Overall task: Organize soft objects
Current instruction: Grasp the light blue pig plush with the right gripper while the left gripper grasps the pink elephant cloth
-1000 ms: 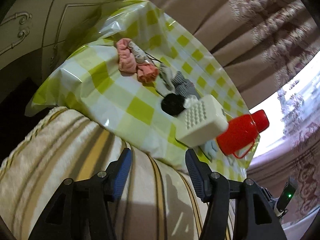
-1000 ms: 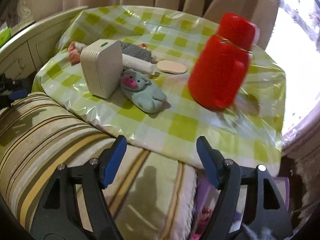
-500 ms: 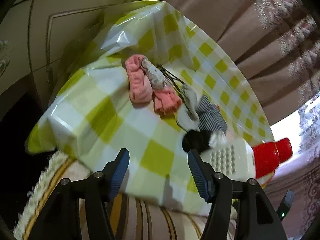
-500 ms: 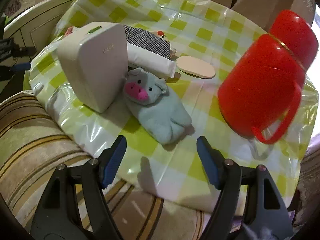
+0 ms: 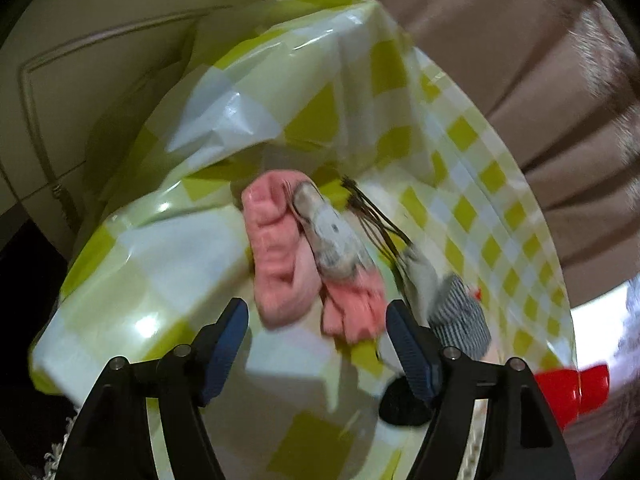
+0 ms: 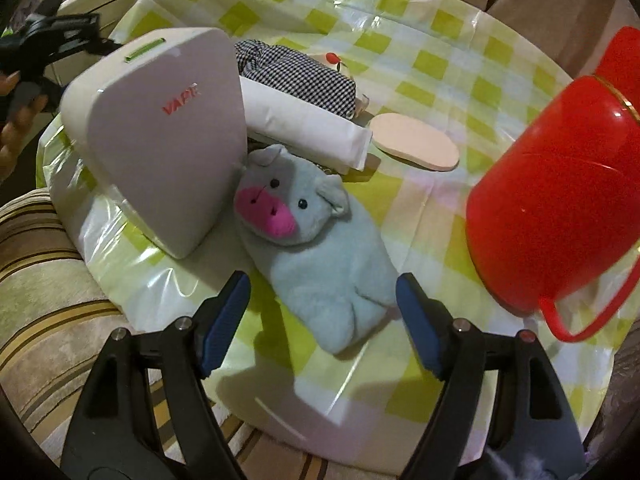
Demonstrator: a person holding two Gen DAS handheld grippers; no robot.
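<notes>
While both grippers hang over the checked tablecloth (image 6: pixel 440 60), left gripper (image 5: pixel 316 332) jaws are opening, nothing gripped, pink sock (image 5: pixel 280 256) just ahead. Right gripper (image 6: pixel 322 312) jaws opening too, straddling the pig toy (image 6: pixel 328 264) without pinching. Curtains (image 5: pixel 540 80) behind; striped sofa (image 6: pixel 44 300) below.

A round table (image 6: pixel 440 52) under a glossy green-checked cloth stands before beige curtains (image 5: pixel 540 80). Cream panelled furniture (image 5: pixel 80 60) rises behind its far edge; a striped cushion (image 6: pixel 40 300) adjoins its near edge.
</notes>
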